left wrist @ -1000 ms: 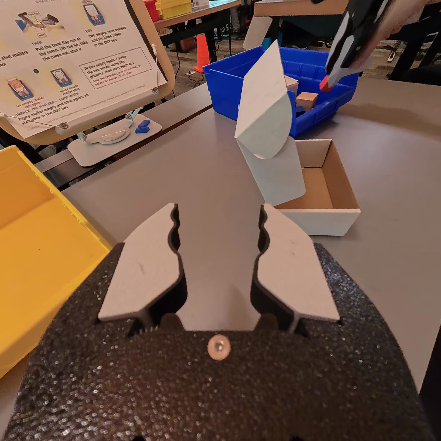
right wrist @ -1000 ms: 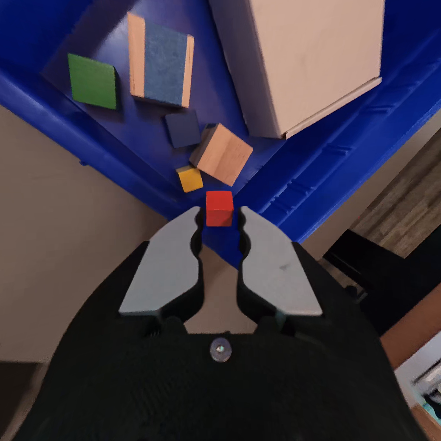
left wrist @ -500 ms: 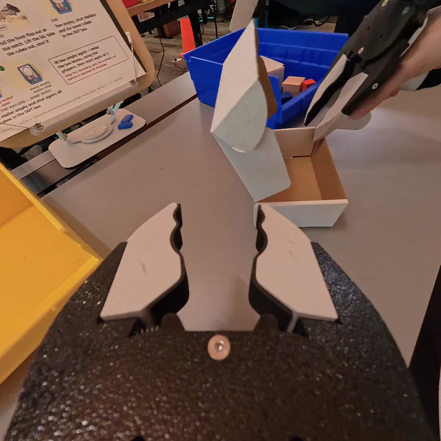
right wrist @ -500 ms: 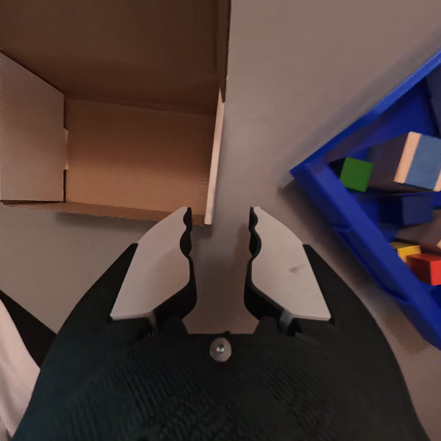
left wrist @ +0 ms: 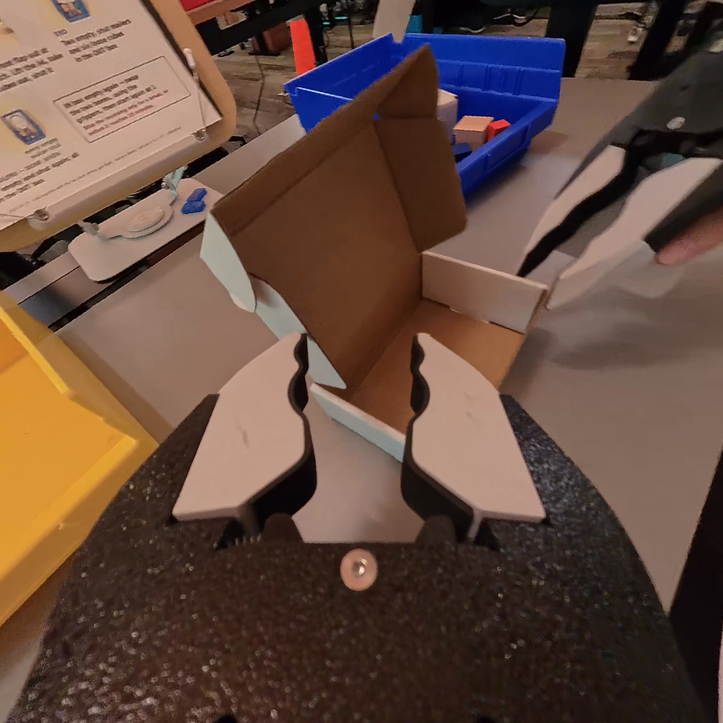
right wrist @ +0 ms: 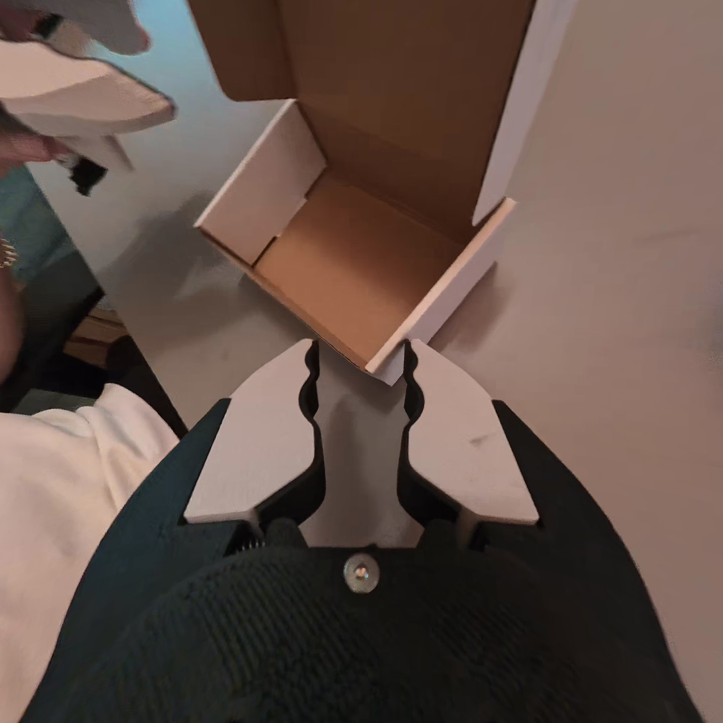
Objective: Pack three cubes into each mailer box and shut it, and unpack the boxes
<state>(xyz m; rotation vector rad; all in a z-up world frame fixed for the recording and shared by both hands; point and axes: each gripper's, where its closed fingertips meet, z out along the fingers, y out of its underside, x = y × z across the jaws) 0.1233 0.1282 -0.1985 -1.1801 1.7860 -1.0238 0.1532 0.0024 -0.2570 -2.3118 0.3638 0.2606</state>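
A white mailer box [left wrist: 481, 293] stands open on the grey table, its brown lid [left wrist: 340, 234] raised, and it is empty inside. My left gripper [left wrist: 358, 352] is open with the box's near corner between its fingertips. My right gripper [right wrist: 360, 348] is open with another corner of the box [right wrist: 266, 187] just between its tips. It also shows at the box's far right corner in the left wrist view [left wrist: 535, 290]. A tan cube [left wrist: 471, 129], a red cube [left wrist: 497, 127] and a blue one [left wrist: 461, 150] lie in the blue bin [left wrist: 508, 74].
A yellow bin [left wrist: 58, 450] sits at the left. An instruction board [left wrist: 98, 98] on a stand is at the back left. An orange cone [left wrist: 301, 47] stands beyond the table. The left gripper [right wrist: 160, 78], blurred, and a white sleeve [right wrist: 58, 489] show in the right wrist view. The tan cube [left wrist: 471, 129] is about 30 cm from my right fingertips and 40 cm from my left.
My right gripper held the red cube over the blue bin, let it go there, then came down empty to the box's corner. My left gripper moved forward to the box.
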